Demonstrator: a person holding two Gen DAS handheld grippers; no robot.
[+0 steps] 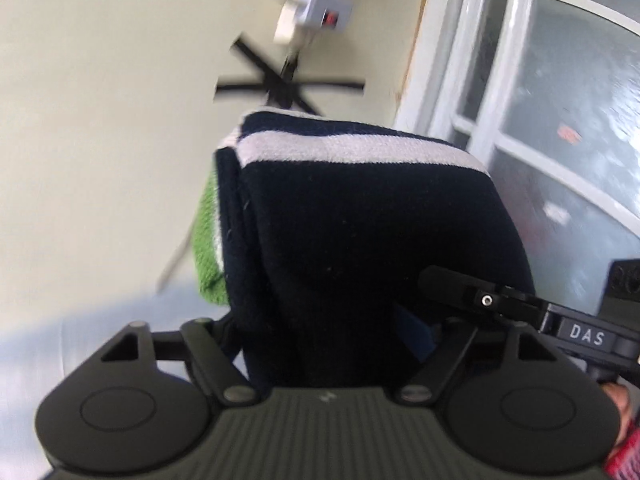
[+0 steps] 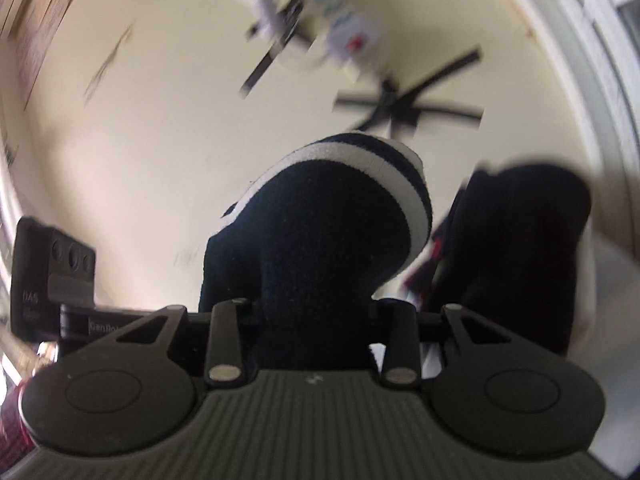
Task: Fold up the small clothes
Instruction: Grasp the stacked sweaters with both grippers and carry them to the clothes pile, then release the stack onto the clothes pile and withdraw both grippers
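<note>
We see the folded knit garment (image 1: 360,232) filling the space directly before the left gripper (image 1: 336,320), with the right gripper (image 1: 520,304) at its right. Behind it hangs a power strip (image 1: 316,8); the window (image 1: 560,120) stands right.

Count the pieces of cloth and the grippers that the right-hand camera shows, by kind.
Cloth: 2 (striped navy cloth, plain dark cloth)
Grippers: 2 (right gripper, left gripper)
Total: 4
</note>
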